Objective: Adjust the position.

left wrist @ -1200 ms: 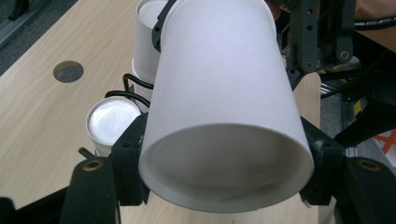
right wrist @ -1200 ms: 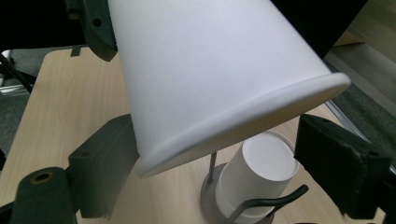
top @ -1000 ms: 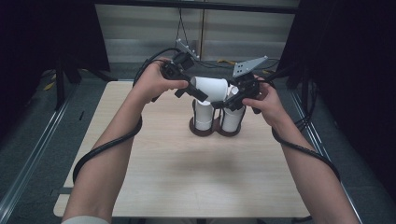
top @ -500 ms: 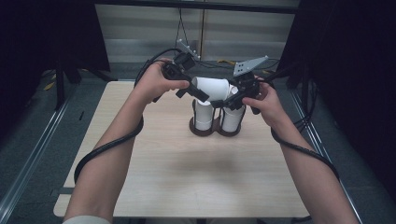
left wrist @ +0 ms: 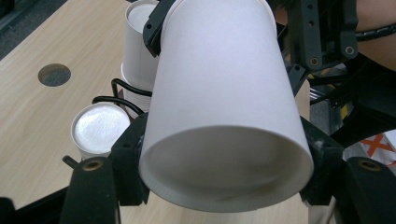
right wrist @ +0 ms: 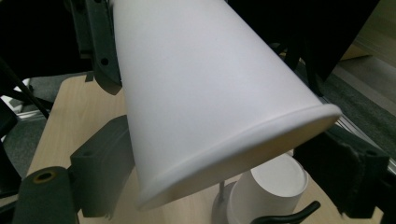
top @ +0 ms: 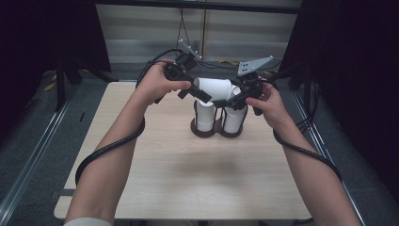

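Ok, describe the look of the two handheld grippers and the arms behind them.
Both the left gripper and the right gripper are black, with blocky jaws and brass-coloured screw holes. Each carries a grey three-cornered plate on top and trails a thick black cable. The forearms are bare; a pale sleeve edge shows.

White paper cup (top: 214, 89) in my tongs, lying sideways in air, plain, undented; sits just above two upside-down cup stacks (top: 234, 117) in dark holder (top: 202, 132).
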The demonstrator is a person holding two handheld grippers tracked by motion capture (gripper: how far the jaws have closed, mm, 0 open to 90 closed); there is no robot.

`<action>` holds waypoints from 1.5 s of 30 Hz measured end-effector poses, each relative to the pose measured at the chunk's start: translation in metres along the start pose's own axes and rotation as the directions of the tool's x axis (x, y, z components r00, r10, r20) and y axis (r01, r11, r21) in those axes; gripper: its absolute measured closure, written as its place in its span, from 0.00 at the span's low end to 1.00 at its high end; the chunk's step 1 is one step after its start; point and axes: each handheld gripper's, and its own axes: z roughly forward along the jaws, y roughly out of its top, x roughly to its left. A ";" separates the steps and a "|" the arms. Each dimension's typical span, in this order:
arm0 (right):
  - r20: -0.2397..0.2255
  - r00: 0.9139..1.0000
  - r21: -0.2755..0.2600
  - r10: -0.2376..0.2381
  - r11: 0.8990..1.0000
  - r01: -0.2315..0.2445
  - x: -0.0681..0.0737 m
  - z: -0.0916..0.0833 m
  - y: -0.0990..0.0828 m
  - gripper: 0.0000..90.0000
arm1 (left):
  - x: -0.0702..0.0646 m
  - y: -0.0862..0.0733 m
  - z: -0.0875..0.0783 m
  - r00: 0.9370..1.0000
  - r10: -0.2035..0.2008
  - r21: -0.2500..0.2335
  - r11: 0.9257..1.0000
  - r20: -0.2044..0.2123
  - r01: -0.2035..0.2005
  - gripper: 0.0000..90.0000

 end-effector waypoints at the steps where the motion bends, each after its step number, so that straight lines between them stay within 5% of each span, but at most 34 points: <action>1: -0.007 1.000 -0.003 0.005 1.000 -0.005 0.000 0.000 0.000 0.15 | 0.000 0.000 0.000 1.000 0.001 0.000 1.000 -0.001 -0.001 0.37; 24: -0.029 0.999 -0.066 0.045 0.997 -0.047 -0.002 -0.003 -0.002 0.13 | 0.000 0.002 -0.001 1.000 0.001 -0.019 1.000 0.008 -0.001 0.37; 45: -0.004 1.000 -0.032 0.017 0.999 -0.017 -0.002 -0.005 -0.002 0.17 | 0.001 -0.001 0.000 1.000 0.014 -0.049 0.999 0.009 -0.014 0.35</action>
